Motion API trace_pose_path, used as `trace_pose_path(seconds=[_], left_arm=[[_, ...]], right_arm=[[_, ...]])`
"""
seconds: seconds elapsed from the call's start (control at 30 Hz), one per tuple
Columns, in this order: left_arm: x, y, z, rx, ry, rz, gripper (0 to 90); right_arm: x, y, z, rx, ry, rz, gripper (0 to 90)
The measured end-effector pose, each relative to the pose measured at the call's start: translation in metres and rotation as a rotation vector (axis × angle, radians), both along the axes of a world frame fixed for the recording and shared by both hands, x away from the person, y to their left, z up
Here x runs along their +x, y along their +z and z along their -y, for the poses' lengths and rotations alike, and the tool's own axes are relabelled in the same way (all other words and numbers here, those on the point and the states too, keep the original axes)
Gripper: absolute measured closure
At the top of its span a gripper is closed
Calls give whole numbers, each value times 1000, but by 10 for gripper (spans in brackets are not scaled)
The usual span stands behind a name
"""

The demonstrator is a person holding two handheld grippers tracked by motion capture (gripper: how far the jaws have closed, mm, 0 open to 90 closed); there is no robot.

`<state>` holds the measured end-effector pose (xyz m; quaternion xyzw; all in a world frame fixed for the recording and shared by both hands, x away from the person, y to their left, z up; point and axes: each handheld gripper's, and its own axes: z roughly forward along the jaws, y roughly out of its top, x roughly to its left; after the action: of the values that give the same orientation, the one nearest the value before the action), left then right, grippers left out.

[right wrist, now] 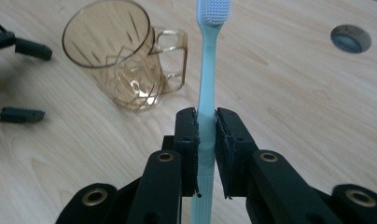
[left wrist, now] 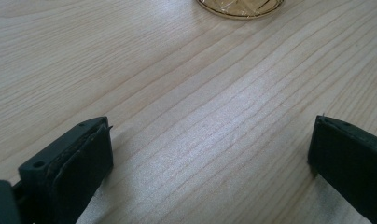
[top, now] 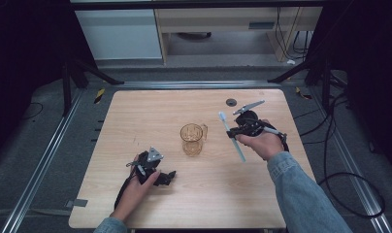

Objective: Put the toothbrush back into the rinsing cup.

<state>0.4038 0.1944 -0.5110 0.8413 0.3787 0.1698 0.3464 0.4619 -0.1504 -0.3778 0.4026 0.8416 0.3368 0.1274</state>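
Right gripper clamped on toothbrush, lifted beside cup; could clip the rim and tip it if swung carelessly.

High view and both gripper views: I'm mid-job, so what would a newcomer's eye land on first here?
First, the pale blue toothbrush, clamped by its handle in the right tongs, bristles away from the hand, above the table's right half. Next, the amber glass mug standing upright at the middle of the wooden table, handle toward the toothbrush. Last, the left tongs stand wide open and empty, low over the near-left boards.
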Motion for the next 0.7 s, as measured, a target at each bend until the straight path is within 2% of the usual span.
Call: trace_pose_path(seconds=[0.13, 0.4, 0.7], left_arm=[[0, 0, 0, 0, 0, 0, 0], [0, 0, 0, 0, 1, 0, 0], [0, 0, 0, -1, 1, 0, 0]], right_arm=[[1, 3, -2, 20, -3, 49, 792], [3, 11, -4, 92, -33, 121, 792], [4, 16, -14, 157, -51, 184, 792]])
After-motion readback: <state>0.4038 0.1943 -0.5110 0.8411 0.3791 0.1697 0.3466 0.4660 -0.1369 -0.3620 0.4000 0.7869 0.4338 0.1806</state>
